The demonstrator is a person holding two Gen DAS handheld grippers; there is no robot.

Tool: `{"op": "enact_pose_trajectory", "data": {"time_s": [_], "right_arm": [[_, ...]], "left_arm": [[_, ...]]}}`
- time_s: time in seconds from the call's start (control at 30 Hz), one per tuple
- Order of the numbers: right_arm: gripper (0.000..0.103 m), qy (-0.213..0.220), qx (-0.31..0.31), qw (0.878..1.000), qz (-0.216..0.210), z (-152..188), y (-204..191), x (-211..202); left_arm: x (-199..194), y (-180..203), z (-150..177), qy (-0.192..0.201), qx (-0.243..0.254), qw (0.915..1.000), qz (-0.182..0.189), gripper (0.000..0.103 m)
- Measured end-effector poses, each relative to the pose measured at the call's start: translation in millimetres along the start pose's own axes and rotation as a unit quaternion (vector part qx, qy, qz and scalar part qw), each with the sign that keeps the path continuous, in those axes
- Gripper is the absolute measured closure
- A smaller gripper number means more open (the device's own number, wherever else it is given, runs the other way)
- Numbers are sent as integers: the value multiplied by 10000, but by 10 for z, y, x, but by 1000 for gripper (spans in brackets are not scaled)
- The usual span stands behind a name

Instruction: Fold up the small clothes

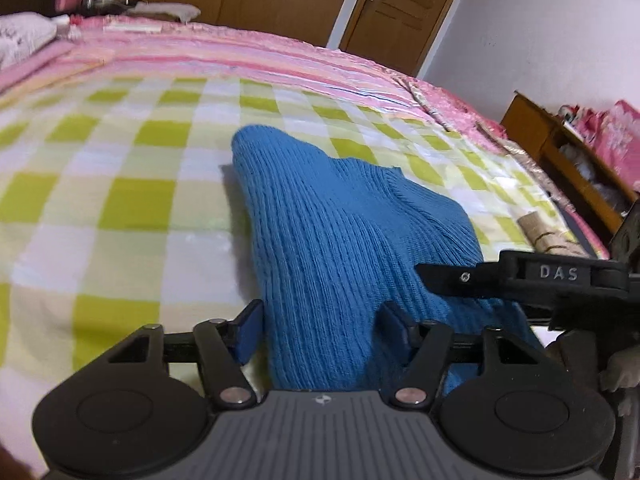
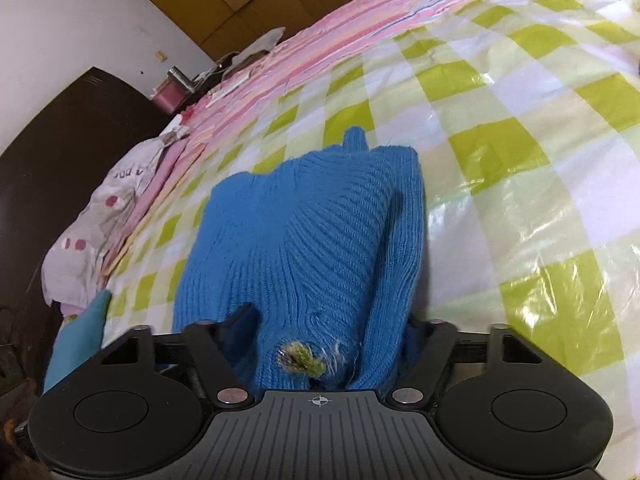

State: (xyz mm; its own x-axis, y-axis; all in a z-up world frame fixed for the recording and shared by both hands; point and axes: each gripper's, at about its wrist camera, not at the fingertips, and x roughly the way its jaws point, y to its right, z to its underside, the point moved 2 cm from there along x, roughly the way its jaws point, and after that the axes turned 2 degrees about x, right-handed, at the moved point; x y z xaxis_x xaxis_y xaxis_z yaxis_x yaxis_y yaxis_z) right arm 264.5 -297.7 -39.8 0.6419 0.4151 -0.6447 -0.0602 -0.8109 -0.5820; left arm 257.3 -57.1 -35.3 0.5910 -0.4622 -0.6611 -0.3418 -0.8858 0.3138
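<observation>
Both tools (image 1: 320,320) on sweater (image 1: 332,220) hem

The left tool (image 1: 320,330) has a matte black body with a ribbed grey panel at its centre, printed with a small white crosshair mark. Two round black discs flank that panel, and black linkage arms pivot on silver rivets. Its fingers (image 1: 249,330) carry blue pads. The right tool (image 2: 328,332) has the same build: black housing, grey ribbed plate, crosshair mark, silver rivets. Seen from the left wrist, its black finger bears a small screw and the letters "DAS".
</observation>
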Motion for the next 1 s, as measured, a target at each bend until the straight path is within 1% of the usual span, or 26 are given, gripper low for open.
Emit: {"op": "enact_pose_trajectory", "data": {"time_s": [0.03, 0.1, 0.23, 0.3, 0.33, 0.37, 0.4, 0.43, 0.57, 0.63, 0.73, 0.77, 0.83, 0.9, 1.0], "right_arm": [[54, -49, 49, 10000, -40, 9, 11, -25], [60, -115, 87, 9998, -109, 47, 19, -122], [62, -285, -215, 9994, 27, 190, -20, -339], [61, -255, -511, 9980, 253, 266, -22, -451], [59, -217, -621, 9971, 381, 299, -19, -497], [58, -169, -676, 9963, 506, 323, -5, -547], [54, -105, -689, 9957, 603, 333, 4, -598], [53, -15, -706, 9952, 674, 337, 5, -654], [53, 483, -1049, 9882, 1003, 356, -139, -927], [53, 716, -1364, 9825, 1048, 426, -289, -1052], [53, 889, -1820, 9732, 1085, 602, -474, -1139], [53, 885, -1921, 9715, 1068, 666, -508, -1139], [56, 724, -2059, 9700, 1072, 772, -530, -1066], [59, 533, -2076, 9688, 1246, 818, -503, -950], [59, 426, -2010, 9656, 1594, 820, -378, -830]], "left_arm": [[-23, 15, 17, -14, 57, 10000, 29, 40], [-84, 70, 73, -25, 243, 9997, 37, 41], [-243, 207, 228, -162, 476, 9985, 219, 42], [-319, 311, 321, -213, 653, 9973, 273, 42], [-341, 354, 346, -224, 718, 9969, 234, 42], [-364, 388, 368, -220, 791, 9965, 145, 42], [-391, 434, 378, -179, 899, 9958, 7, 42], [-421, 484, 380, -115, 1042, 9944, -154, 42], [-513, 596, 370, 3, 1362, 9887, -628, 42], [-563, 627, 389, 22, 1436, 9862, -826, 41], [-600, 640, 453, 4, 1491, 9834, -1036, 40], [-597, 644, 471, -15, 1495, 9830, -1070, 40], [-594, 652, 510, -69, 1466, 9824, -1156, 39], [-600, 677, 543, -87, 1469, 9816, -1218, 39], [-616, 707, 580, -110, 1464, 9809, -1280, 39]]}}
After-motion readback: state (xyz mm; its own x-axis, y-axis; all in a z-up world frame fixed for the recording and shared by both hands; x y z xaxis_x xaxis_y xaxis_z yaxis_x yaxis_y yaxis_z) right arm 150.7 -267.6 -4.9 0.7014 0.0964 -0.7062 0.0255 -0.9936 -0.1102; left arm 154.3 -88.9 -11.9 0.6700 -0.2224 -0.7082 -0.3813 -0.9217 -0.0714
